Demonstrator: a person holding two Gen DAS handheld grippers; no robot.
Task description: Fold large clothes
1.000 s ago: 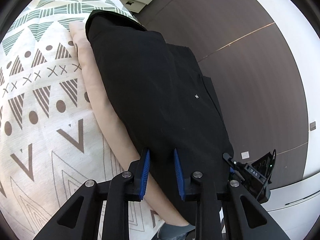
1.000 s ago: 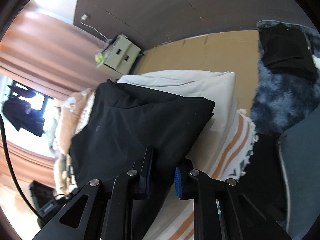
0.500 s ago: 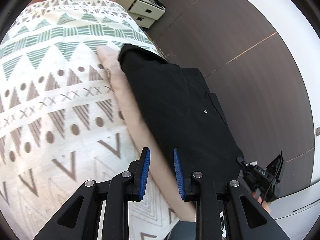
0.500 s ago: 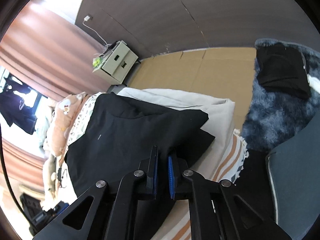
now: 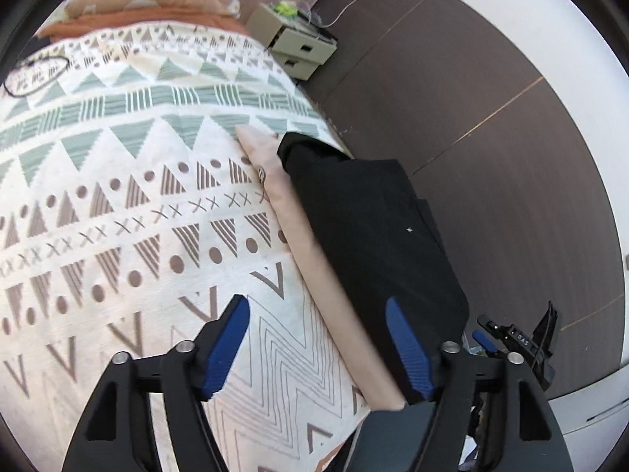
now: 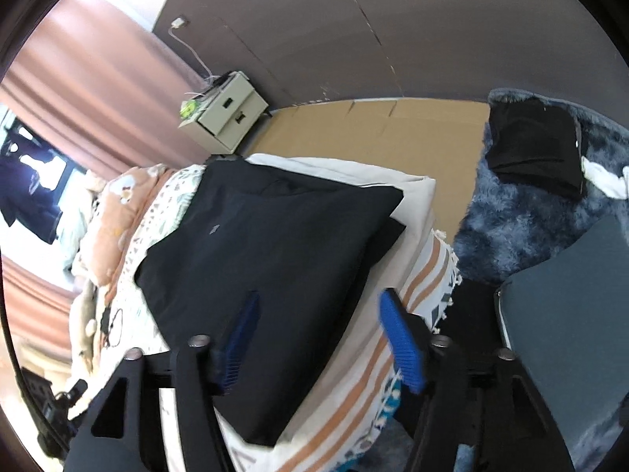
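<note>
Both tongs, left [image 5: 316,348] and right [image 6: 318,338], spread wide, holding nothing. Folded black garment [image 6: 271,247] overhangs bed [image 5: 118,196] edge; risks sliding off.

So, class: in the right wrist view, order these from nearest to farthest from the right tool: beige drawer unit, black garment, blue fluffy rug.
1. black garment, just ahead of the right tool, left side.
2. blue fluffy rug, right.
3. beige drawer unit, far left by the wall.

The black garment [image 5: 365,228] hides most of the beige cushion [image 5: 314,259] beneath it.
</note>
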